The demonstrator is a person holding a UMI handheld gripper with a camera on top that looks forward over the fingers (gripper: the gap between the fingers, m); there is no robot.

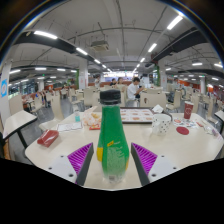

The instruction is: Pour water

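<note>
Just green plastic bottle [111, 142] between purple-padded fingers [80, 160].

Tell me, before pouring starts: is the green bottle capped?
Capped: a black cap sits on the upright green bottle, standing between the tool fingers.

We see a bottle [111, 140] standing upright between the two fingers of the tongs [112, 160], one pad [81, 158] to its left and the other to its right, on the near part of the surface [190, 150]. Beyond the bottle and to the right, a cup [161, 125] stands on the surface with a taller cup [187, 110] farther right behind it, while a flat packet [48, 138] lies near the left rim. Past the surface we find a person [131, 92] standing among more tables.
</note>
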